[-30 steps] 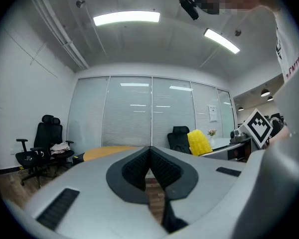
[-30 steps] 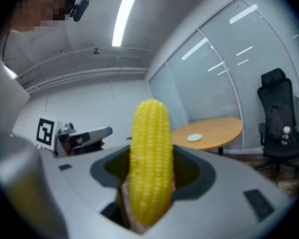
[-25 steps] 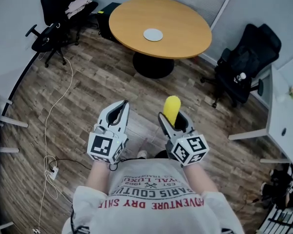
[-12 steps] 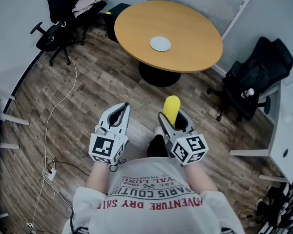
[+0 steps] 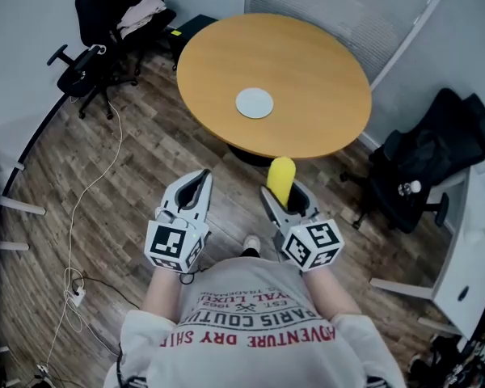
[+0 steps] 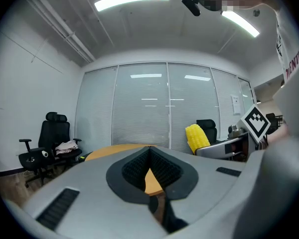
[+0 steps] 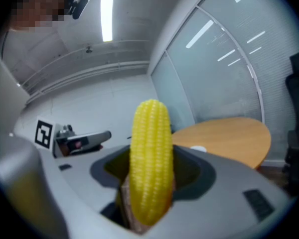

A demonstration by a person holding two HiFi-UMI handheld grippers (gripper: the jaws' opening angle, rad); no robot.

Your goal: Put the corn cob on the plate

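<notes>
Closer than a second ago, the desk [image 5: 323, 95] now lies just ahead of my right gripper [image 5: 286, 200], which is clamped on the upright corn cob [image 5: 280, 178]. The plate [image 5: 254, 103] sits ahead, slightly left, well apart. My left gripper [image 5: 199, 178] is closed on nothing.

Seemingly open tabletop [image 5: 315, 63] all around plate [image 5: 254, 103]

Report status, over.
Left gripper shut, empty. Right gripper shut on corn cob. Plate bare on round table ahead; nothing between.
</notes>
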